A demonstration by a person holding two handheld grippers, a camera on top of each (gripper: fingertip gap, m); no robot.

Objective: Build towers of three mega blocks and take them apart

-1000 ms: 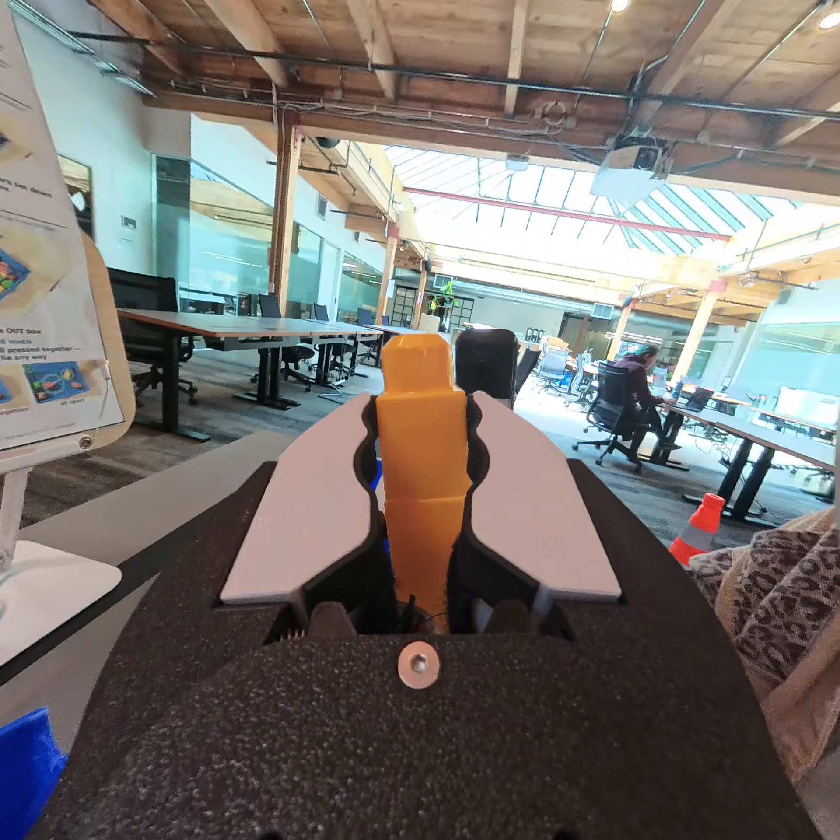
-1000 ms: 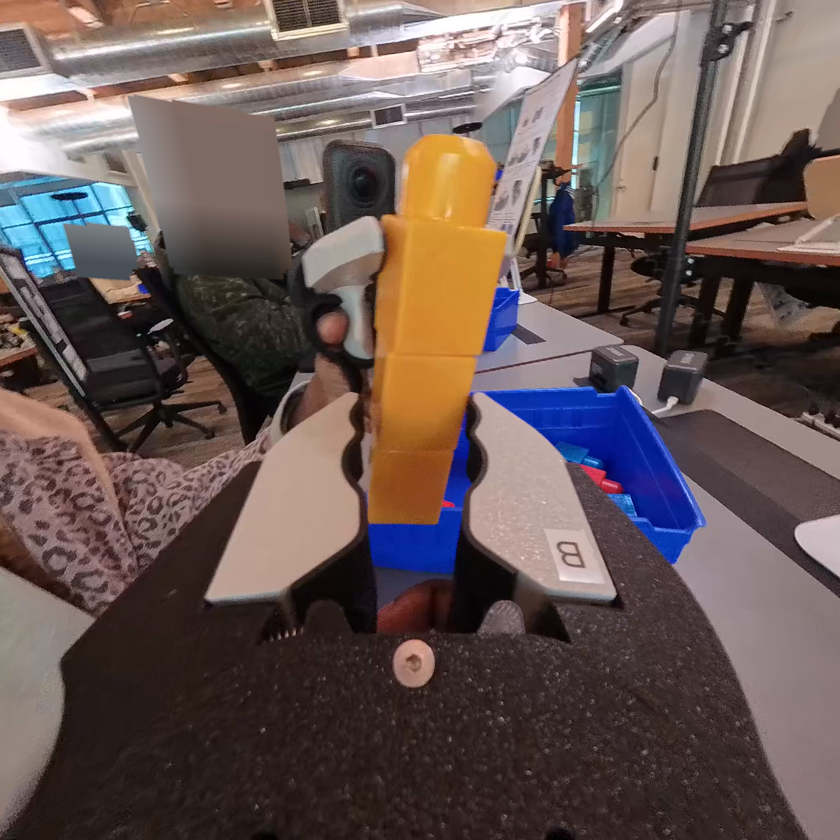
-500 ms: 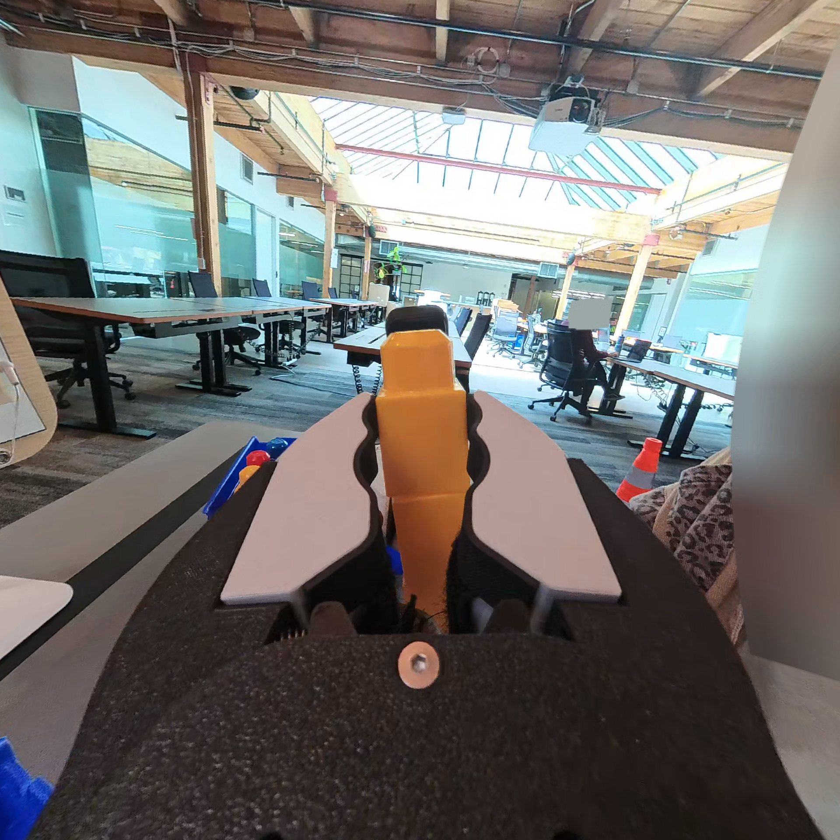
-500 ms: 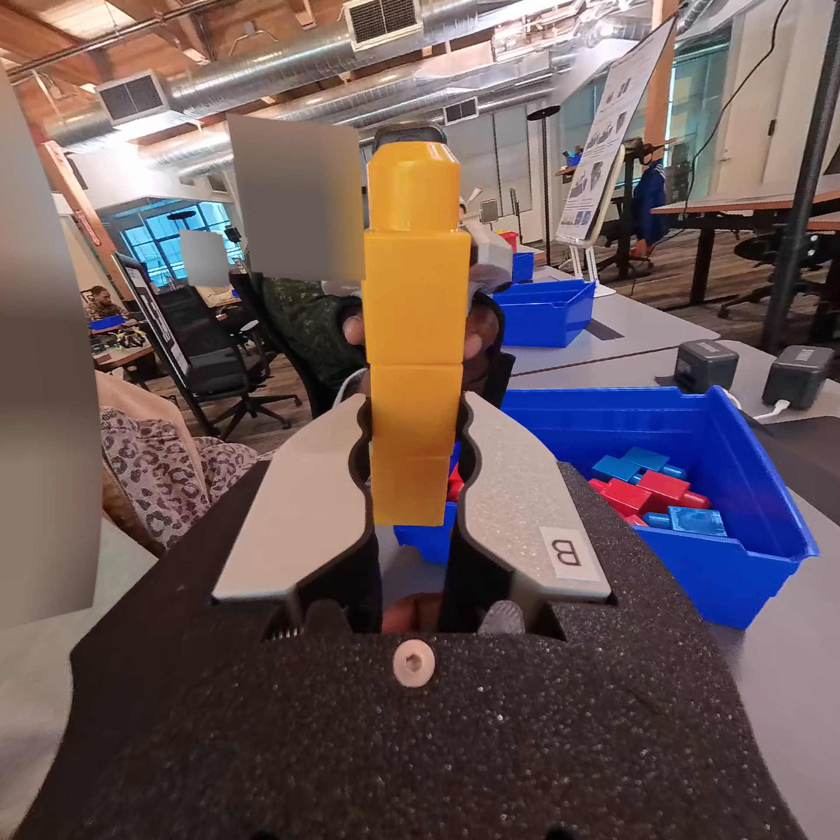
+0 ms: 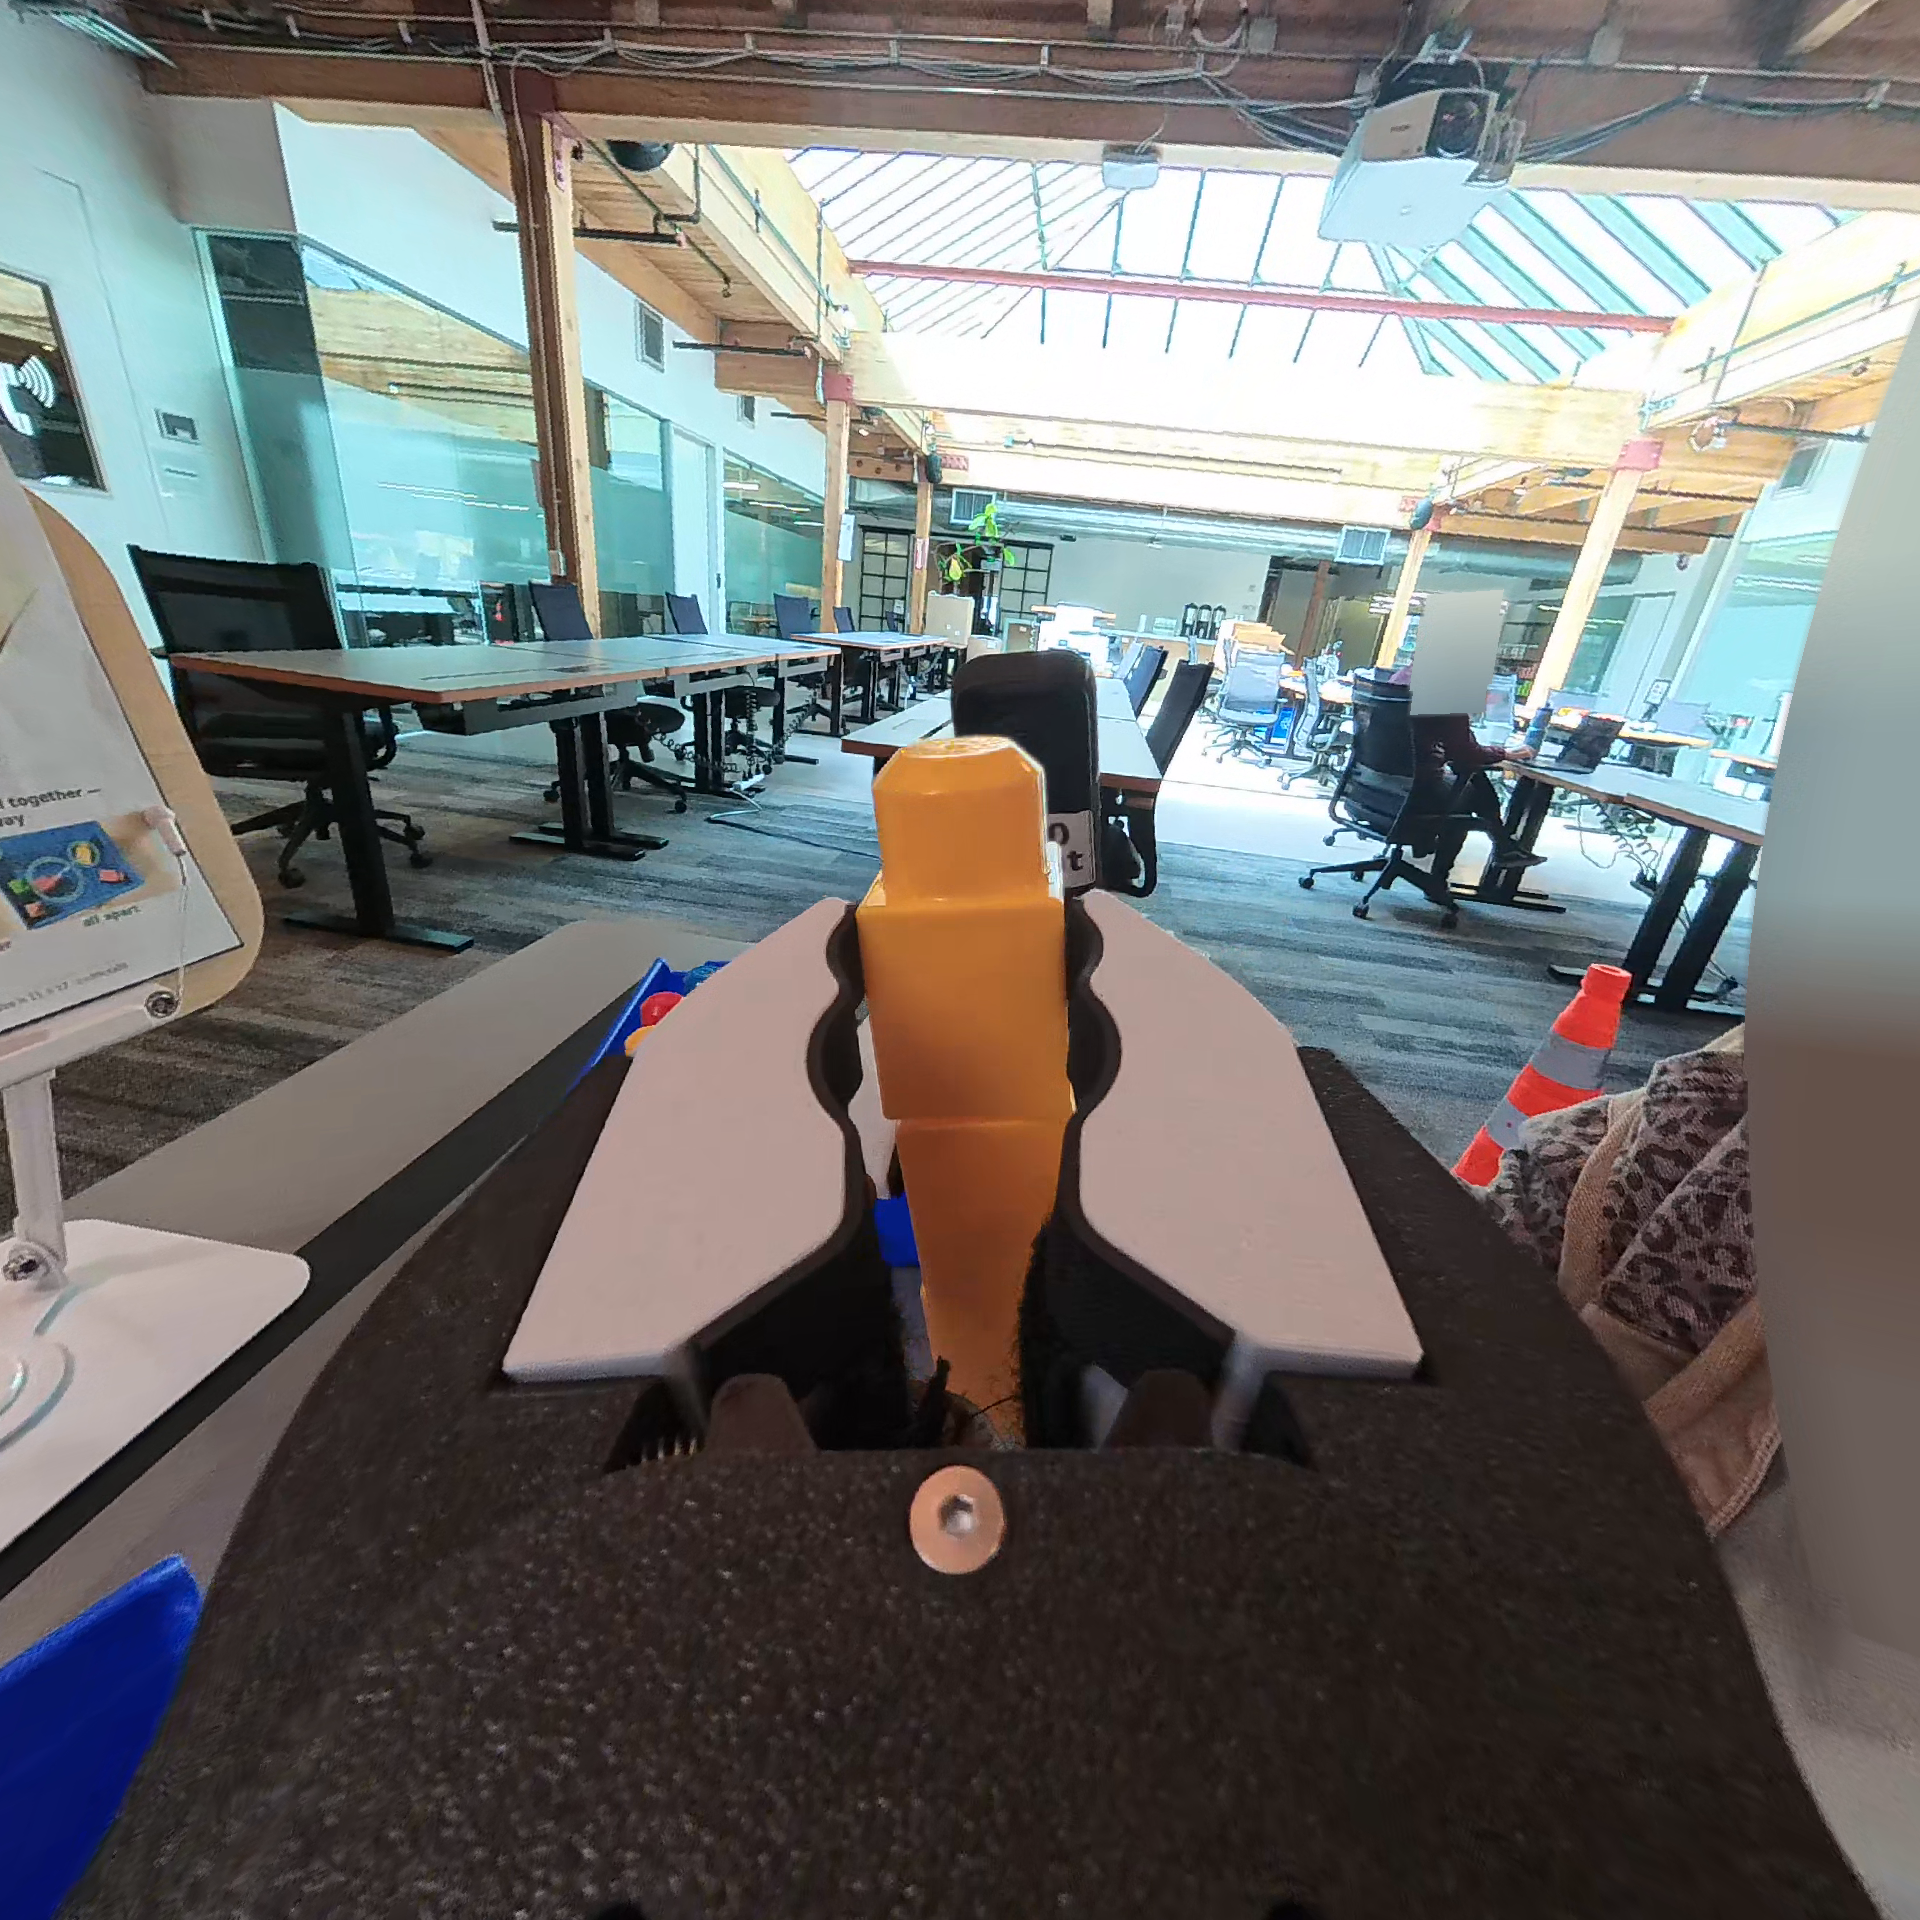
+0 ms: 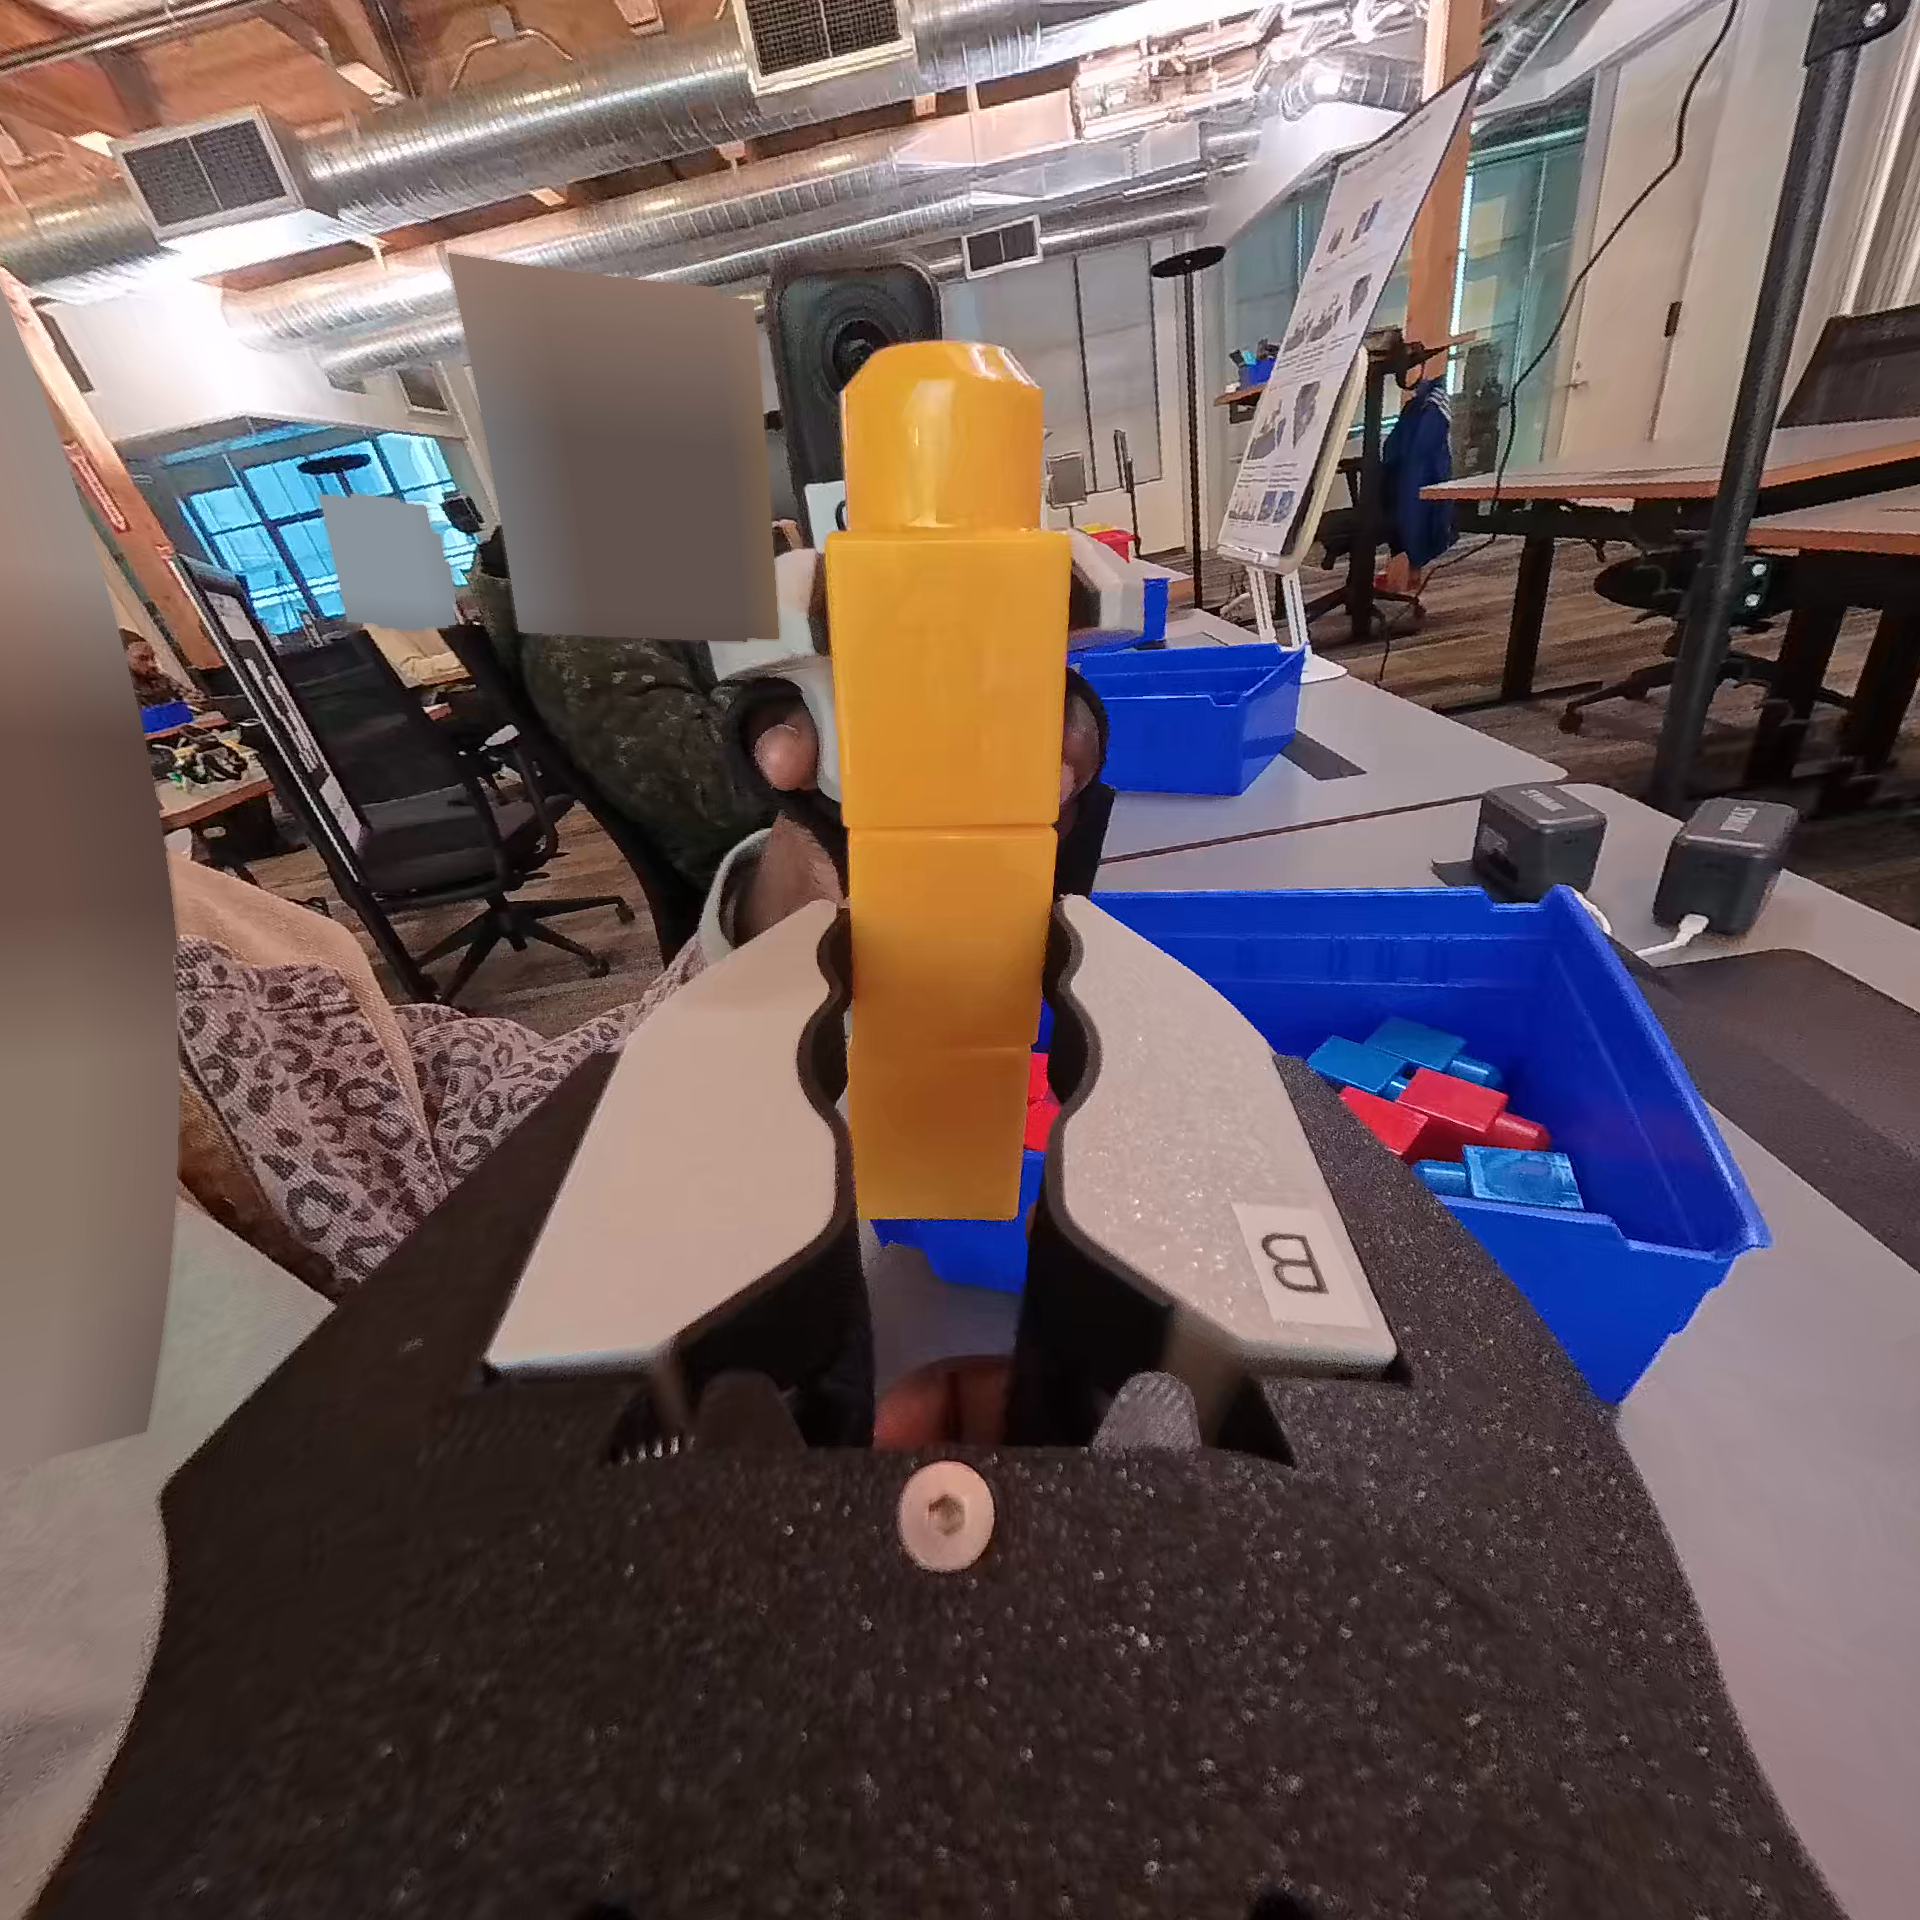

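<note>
A tower of three orange-yellow mega blocks [image 6: 945,707] stands upright with its stud on top, held off the table between both grippers. My right gripper [image 6: 945,935] is shut on its lower two blocks. My left gripper [image 5: 961,935] is shut on the same tower [image 5: 966,1018]. In the right wrist view its white fingers [image 6: 1107,597] show behind the tower at the top block, with a hand [image 6: 784,748] below them. The right gripper's black camera [image 5: 1029,727] shows just beyond the stud in the left wrist view.
A blue bin [image 6: 1621,1049] with red [image 6: 1444,1112] and blue blocks sits on the grey table right of the tower. A second blue bin [image 6: 1195,707] stands farther back. Two grey power adapters [image 6: 1538,842] lie behind. A sign stand [image 5: 94,894] is at left, a leopard-print sleeve [image 6: 312,1070] nearby. Spacing between my two grippers at the tips: around 5 centimetres.
The tower has gone from tilted to upright and centred in the right wrist view, with the left gripper now behind it. The left wrist view swung right, then back left. Both grips held.
</note>
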